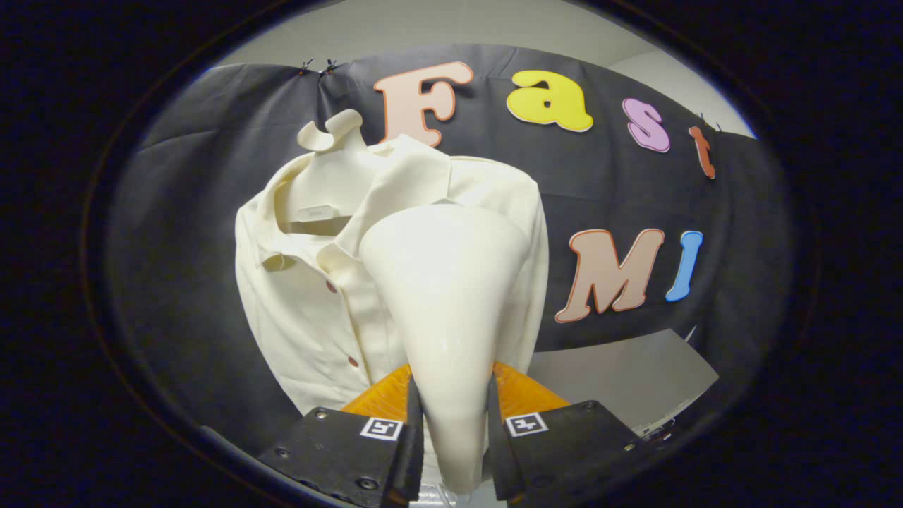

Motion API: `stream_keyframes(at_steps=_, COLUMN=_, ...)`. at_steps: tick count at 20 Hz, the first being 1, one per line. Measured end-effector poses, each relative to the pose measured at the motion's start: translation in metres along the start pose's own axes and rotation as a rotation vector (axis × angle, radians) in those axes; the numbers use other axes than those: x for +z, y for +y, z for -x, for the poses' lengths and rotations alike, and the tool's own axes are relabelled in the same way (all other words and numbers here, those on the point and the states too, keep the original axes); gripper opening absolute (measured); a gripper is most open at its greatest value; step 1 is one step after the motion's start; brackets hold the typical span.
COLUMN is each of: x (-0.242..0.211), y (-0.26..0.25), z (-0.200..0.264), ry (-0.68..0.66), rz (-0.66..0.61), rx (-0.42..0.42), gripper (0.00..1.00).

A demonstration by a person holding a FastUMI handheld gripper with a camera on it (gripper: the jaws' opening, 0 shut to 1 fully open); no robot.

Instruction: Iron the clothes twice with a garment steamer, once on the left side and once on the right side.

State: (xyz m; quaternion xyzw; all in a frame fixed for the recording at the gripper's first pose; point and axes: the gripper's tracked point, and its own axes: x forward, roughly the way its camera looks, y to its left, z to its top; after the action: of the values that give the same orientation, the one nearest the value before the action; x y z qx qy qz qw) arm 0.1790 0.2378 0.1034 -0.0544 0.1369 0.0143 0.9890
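A cream, cone-shaped garment steamer (448, 296) stands up between my two black fingers, its narrow handle pinched by both pads. My gripper (451, 416) is shut on that handle. The steamer's wide head points away from me and sits against the right half of a cream button-up shirt (310, 303). The shirt hangs on a cream hanger (331, 134) in front of the black cloth wall. Its collar, placket and reddish buttons show to the left of the steamer; the shirt's right side is largely hidden behind the steamer head.
A grey table surface (621, 381) lies below and to the right of the shirt. The black cloth wall (183, 233) spreads behind and around the shirt on both sides.
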Motion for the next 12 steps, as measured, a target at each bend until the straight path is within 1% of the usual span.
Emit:
stream_keyframes(at_steps=1, x=-0.006, y=0.002, z=-0.006, ry=0.020, rz=-0.008, rx=-0.010, gripper=0.39)
stream_keyframes(at_steps=3, x=-0.015, y=0.005, z=-0.013, ry=0.018, rz=-0.041, rx=-0.023, gripper=0.39)
stream_keyframes(at_steps=8, x=-0.056, y=0.014, z=-0.027, ry=0.068, rz=0.003, rx=-0.026, gripper=0.39)
stream_keyframes(at_steps=12, x=-0.093, y=0.019, z=-0.036, ry=0.110, rz=0.011, rx=-0.030, gripper=0.39)
